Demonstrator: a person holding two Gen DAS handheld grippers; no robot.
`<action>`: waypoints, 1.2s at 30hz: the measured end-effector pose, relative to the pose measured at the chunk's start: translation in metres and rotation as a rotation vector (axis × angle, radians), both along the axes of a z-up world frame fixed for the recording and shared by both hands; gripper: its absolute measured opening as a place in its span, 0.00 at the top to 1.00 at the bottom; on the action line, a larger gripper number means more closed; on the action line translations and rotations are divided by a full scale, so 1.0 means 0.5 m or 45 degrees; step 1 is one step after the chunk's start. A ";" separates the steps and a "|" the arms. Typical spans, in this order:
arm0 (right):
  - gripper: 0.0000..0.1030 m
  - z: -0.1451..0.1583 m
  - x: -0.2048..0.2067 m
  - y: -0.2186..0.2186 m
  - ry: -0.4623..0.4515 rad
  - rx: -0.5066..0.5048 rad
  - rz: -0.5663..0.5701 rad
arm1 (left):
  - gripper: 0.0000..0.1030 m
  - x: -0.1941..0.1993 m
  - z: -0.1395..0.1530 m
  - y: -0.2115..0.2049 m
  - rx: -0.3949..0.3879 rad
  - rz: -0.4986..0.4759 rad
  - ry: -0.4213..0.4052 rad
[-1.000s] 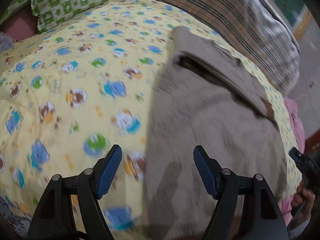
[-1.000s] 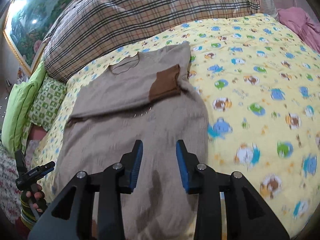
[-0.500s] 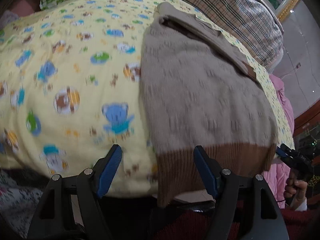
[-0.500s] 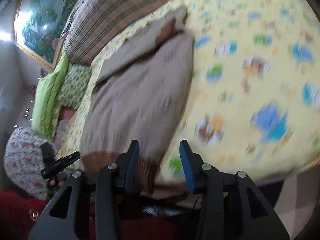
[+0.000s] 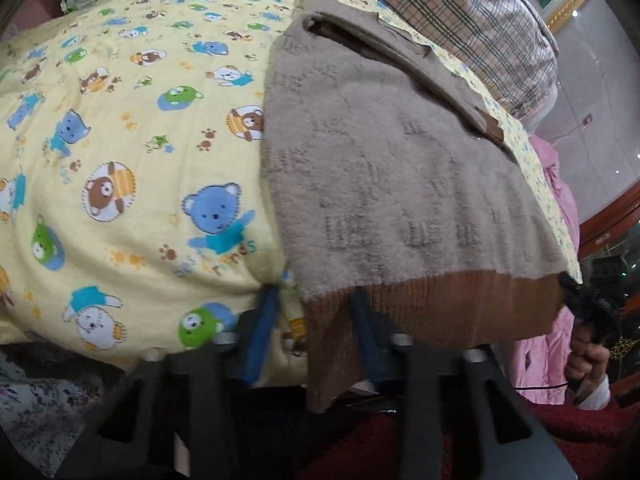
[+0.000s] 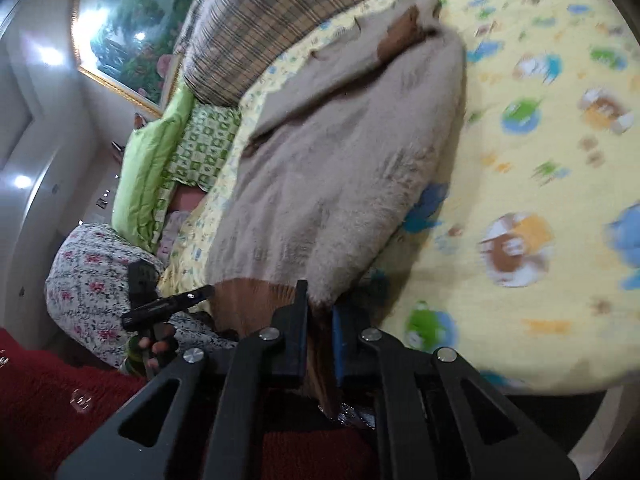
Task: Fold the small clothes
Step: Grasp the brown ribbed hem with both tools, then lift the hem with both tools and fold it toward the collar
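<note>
A beige knit sweater (image 5: 392,168) with a brown ribbed hem (image 5: 440,308) lies on the bed, sleeves folded across its top, hem hanging over the near edge. It also shows in the right wrist view (image 6: 344,168). My left gripper (image 5: 316,316) is at the hem's left corner, its blue fingers (image 5: 264,328) narrowed, one either side of the corner; part of the right finger is hidden by the hem. My right gripper (image 6: 318,320) is shut on the hem's right corner (image 6: 256,296).
The bed has a yellow cartoon-bear cover (image 5: 132,152). A plaid blanket (image 5: 472,12) and green pillows (image 6: 176,152) lie at the head. A floral cushion (image 6: 92,272) and a red rug (image 6: 52,392) are near the bed's edge. A pink garment (image 5: 556,200) lies right.
Both grippers dropped back to the bed's near edge and closed in. The left narrowed around the hem's left corner; the right shut on the hem's right corner.
</note>
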State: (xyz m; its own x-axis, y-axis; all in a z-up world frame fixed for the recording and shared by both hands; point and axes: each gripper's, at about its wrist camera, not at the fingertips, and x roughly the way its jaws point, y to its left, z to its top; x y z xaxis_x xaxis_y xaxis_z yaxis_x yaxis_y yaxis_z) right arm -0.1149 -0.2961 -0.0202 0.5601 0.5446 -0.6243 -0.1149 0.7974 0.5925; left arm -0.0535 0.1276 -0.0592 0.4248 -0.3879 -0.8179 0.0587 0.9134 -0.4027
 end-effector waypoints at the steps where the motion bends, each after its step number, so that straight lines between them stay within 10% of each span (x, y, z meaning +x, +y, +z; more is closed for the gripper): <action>1: 0.90 0.010 -0.009 -0.014 -0.014 -0.005 -0.014 | 0.92 0.000 0.000 0.003 -0.020 -0.006 0.005; 9: 0.91 -0.015 -0.027 -0.084 0.040 0.033 -0.089 | 0.87 0.007 -0.014 0.009 -0.117 -0.010 0.069; 15: 0.87 -0.038 -0.015 -0.074 0.075 0.102 -0.045 | 0.55 0.017 -0.017 -0.011 -0.213 -0.072 0.086; 20: 0.87 -0.046 -0.017 -0.073 0.102 0.105 -0.024 | 0.93 0.021 -0.017 -0.054 -0.105 -0.195 0.054; 36: 0.90 0.075 0.020 -0.063 -0.145 0.266 0.145 | 0.95 0.093 0.141 0.009 -0.457 -0.052 -0.307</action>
